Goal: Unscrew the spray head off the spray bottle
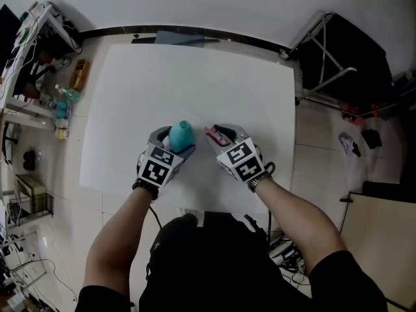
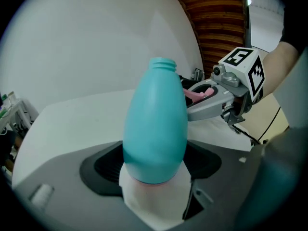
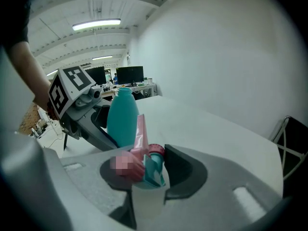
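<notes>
- The spray bottle (image 2: pixel 155 124), teal and egg-shaped, is over the near half of the white table (image 1: pixel 195 77), about six o'clock from the table's middle. Its neck points away from the person, toward twelve o'clock.
- The threaded mouth (image 2: pixel 162 64) is bare and open, with no cap or head on it.
- The spray head (image 3: pixel 141 143), pink with a teal part, is just beside the bottle at its three o'clock in the head view. It is apart from the neck and not touching it.
- The left gripper (image 1: pixel 170 147) is clamped on the bottle's wide lower body, one jaw on each side.
- The right gripper (image 1: pixel 223 137) is clamped on the spray head, whose pink stem sticks out past the jaws. The two grippers are close together, tips angled down toward the table.
- Judging the task: the unscrewing looks finished, since head and bottle are in separate grippers and the neck is exposed.
- What seems left is only setting the two parts down. Neither one is clearly resting on the table, and I cannot tell whether the bottle's base touches it.
- Further out, a dark metal frame (image 1: pixel 328 57) stands off the table at two o'clock, and cluttered shelves (image 1: pixel 39 57) at ten o'clock.
</notes>
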A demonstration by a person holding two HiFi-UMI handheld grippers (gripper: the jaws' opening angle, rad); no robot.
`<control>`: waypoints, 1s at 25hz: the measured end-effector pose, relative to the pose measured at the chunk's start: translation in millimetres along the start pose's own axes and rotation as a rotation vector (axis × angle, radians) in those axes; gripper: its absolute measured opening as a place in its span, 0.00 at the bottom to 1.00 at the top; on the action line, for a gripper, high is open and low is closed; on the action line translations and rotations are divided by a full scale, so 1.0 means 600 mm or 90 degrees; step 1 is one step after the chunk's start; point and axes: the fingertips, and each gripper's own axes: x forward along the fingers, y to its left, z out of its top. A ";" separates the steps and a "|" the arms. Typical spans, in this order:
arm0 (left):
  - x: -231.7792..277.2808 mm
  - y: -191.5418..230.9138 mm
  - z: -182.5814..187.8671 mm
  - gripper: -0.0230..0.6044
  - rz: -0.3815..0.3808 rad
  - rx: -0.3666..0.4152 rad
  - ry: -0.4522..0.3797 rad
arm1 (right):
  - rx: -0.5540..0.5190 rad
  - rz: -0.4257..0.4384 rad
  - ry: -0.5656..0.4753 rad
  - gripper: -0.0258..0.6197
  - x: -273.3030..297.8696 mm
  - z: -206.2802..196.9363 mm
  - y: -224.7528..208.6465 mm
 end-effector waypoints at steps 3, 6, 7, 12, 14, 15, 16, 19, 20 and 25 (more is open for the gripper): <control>0.006 0.001 0.006 0.69 0.008 -0.008 -0.014 | 0.003 -0.006 0.006 0.23 0.006 -0.007 -0.003; 0.010 0.002 0.010 0.69 0.018 -0.010 -0.023 | -0.023 -0.024 0.012 0.23 0.012 -0.012 0.001; 0.011 0.002 0.011 0.69 0.020 -0.011 -0.025 | -0.034 -0.029 0.013 0.23 0.014 -0.014 0.002; 0.011 -0.002 0.007 0.70 0.024 -0.014 -0.026 | -0.075 -0.031 0.026 0.23 0.020 -0.030 0.008; 0.010 -0.002 0.003 0.70 0.026 -0.011 -0.024 | -0.084 -0.029 0.028 0.23 0.022 -0.035 0.011; 0.010 -0.003 0.001 0.70 0.027 -0.009 -0.023 | -0.088 -0.030 0.031 0.23 0.022 -0.037 0.011; 0.009 -0.003 0.000 0.70 0.028 -0.008 -0.022 | -0.092 -0.030 0.035 0.23 0.021 -0.038 0.012; 0.008 -0.003 -0.002 0.71 0.029 -0.009 -0.018 | -0.101 -0.023 0.042 0.26 0.024 -0.041 0.018; 0.007 -0.003 -0.003 0.71 0.028 -0.009 -0.017 | -0.103 -0.019 0.044 0.27 0.025 -0.043 0.021; 0.004 -0.007 -0.002 0.74 0.025 -0.004 -0.018 | -0.110 0.003 0.053 0.35 0.028 -0.049 0.033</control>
